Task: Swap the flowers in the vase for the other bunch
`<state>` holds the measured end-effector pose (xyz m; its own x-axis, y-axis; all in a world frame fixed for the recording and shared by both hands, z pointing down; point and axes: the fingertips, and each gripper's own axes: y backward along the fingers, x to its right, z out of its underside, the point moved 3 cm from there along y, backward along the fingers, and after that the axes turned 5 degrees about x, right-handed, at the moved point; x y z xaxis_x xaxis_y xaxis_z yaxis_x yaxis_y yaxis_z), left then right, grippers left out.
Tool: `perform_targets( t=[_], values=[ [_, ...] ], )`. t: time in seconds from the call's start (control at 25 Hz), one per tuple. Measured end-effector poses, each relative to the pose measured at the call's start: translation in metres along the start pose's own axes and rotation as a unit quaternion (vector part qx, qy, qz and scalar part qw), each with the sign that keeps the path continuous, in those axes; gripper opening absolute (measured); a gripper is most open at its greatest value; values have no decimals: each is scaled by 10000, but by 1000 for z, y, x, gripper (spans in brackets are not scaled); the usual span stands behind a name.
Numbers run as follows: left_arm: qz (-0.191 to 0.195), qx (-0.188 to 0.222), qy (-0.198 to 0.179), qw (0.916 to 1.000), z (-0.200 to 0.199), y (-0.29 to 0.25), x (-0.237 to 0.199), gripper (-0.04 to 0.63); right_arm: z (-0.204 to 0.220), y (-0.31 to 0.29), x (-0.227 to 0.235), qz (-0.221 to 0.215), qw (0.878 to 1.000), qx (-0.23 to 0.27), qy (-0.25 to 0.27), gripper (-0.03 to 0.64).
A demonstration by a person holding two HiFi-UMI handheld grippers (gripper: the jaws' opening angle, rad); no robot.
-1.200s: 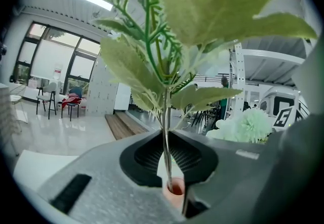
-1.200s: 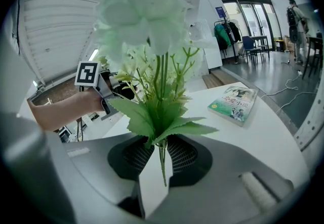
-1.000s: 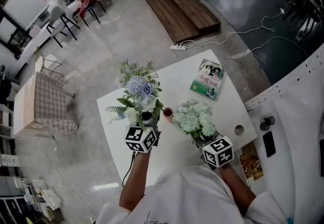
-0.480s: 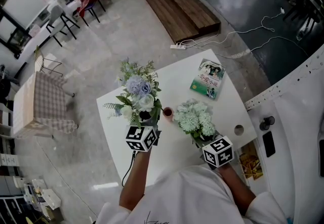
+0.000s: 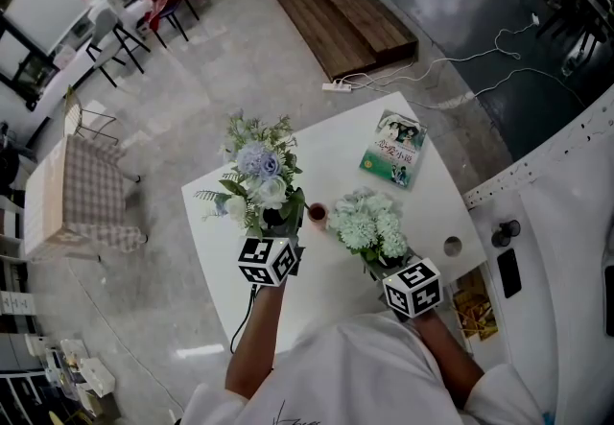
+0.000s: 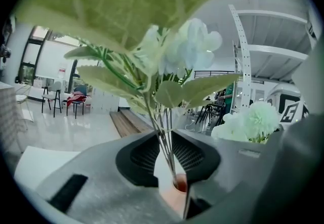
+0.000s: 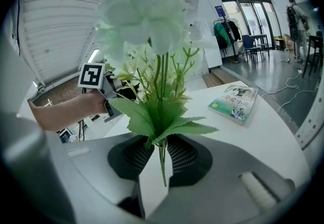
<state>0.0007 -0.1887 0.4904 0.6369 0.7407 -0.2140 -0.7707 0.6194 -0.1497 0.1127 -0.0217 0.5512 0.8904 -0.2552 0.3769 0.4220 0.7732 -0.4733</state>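
Left gripper (image 6: 164, 153) has just been opening: jaws now slack around the blue-white bunch (image 5: 257, 174), whose stems run down to the mouth of the vase (image 6: 178, 191) on the surface (image 5: 336, 150). Right gripper (image 7: 161, 160) is pinching the green-white bunch (image 5: 369, 226) by the stems, upright, just right of the vase.

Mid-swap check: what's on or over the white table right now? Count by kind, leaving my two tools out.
Flower bunches: 2, the blue-and-white bunch with green leaves and the pale green bunch
Vases: 1, the small reddish-brown vase
Books: 1, the green-covered paperback book
Total: 4
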Motion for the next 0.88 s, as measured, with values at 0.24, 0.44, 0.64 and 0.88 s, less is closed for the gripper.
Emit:
perform_targets(
  t=[0.24,0.44,0.64,0.88],
  values=[
    [-34,-58,13,10000,2,-1,-3,83,-1,-1,0,-6,10000,-10,-17,84],
    [-80,-105,-35,9999,9,-5,-2,85,2,-2,5,-23,10000,-14,-20,84],
    [-124,-194,-49,9997,10,-1,-5,89,-1,-1,0,-19,10000,-28,-14,84],
    [-144,-256,-50,9996,17,-2,-6,92,0,-2,0,-21,10000,-34,-12,84]
  ],
)
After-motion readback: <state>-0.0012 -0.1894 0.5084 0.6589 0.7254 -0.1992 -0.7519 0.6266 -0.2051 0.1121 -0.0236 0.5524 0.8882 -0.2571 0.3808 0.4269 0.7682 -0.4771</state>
